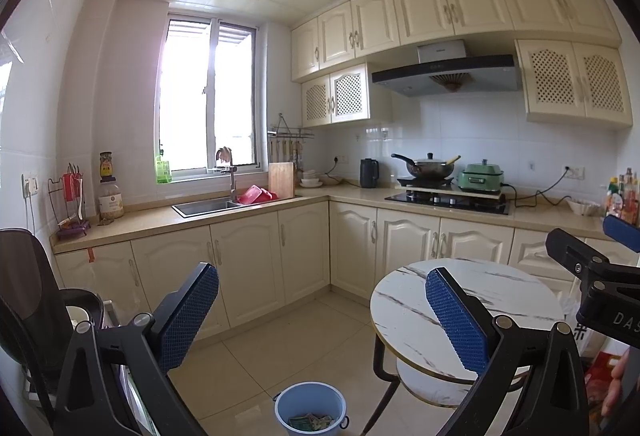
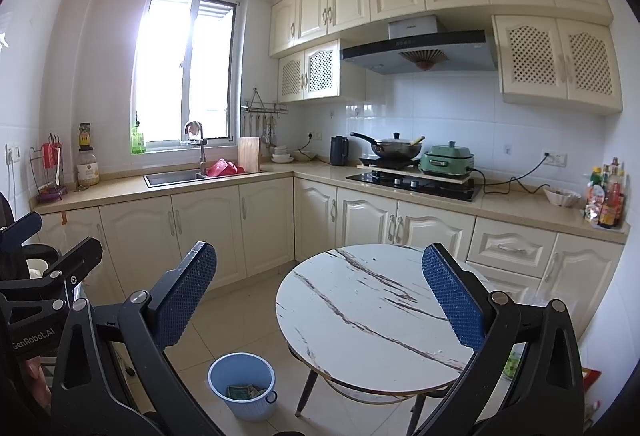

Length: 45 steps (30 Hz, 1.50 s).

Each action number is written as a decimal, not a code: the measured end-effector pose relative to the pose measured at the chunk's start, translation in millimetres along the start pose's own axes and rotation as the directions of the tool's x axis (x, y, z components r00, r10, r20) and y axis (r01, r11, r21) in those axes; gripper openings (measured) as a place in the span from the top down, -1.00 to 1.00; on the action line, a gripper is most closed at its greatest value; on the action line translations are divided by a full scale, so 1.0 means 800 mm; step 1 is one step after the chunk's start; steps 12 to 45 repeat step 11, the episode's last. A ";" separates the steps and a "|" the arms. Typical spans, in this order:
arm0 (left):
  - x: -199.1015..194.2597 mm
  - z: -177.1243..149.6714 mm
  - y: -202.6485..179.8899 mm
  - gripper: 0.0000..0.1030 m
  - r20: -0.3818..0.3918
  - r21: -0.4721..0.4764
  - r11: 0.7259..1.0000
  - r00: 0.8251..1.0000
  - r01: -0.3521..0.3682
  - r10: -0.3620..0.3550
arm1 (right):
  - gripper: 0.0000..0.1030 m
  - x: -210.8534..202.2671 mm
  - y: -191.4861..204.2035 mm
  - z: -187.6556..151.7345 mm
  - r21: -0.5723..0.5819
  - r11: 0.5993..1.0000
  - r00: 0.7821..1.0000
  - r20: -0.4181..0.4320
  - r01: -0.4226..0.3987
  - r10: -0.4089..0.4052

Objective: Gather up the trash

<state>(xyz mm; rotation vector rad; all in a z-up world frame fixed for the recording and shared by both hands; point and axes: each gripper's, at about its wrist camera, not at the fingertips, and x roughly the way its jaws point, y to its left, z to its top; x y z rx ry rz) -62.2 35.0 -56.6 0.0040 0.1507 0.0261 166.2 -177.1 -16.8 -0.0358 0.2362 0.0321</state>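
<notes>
Both my left gripper (image 1: 322,320) and right gripper (image 2: 320,300) are spread wide, empty. Round white marble-patterned table (image 2: 360,316) looks bare; I'd check the small blue plastic bin (image 2: 242,384) at seven o'clock.

Tiled floor (image 2: 240,320) carries a round marble-look table (image 2: 360,312) with a bare top, plus a blue bin (image 2: 242,386) just left of its near leg, paper scraps inside. The far counter (image 2: 516,205) holds a stove, kettle, bowl and sauce bottles.

Floor open – bucket (image 2: 242,384) beside table (image 2: 376,320) legs.
</notes>
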 end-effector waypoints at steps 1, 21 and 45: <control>0.000 0.000 0.001 -0.99 0.001 0.000 1.000 1.000 0.000 0.000 | -1.00 0.000 0.000 0.001 -0.001 1.000 1.000 0.000 0.001 -0.001; 0.001 0.000 0.003 -0.99 0.000 0.000 1.000 1.000 0.003 -0.003 | -1.00 0.000 -0.001 0.001 0.001 1.000 1.000 -0.001 0.003 -0.003; 0.001 0.000 0.003 -0.99 0.000 0.000 1.000 1.000 0.003 -0.003 | -1.00 0.000 -0.001 0.001 0.001 1.000 1.000 -0.001 0.003 -0.003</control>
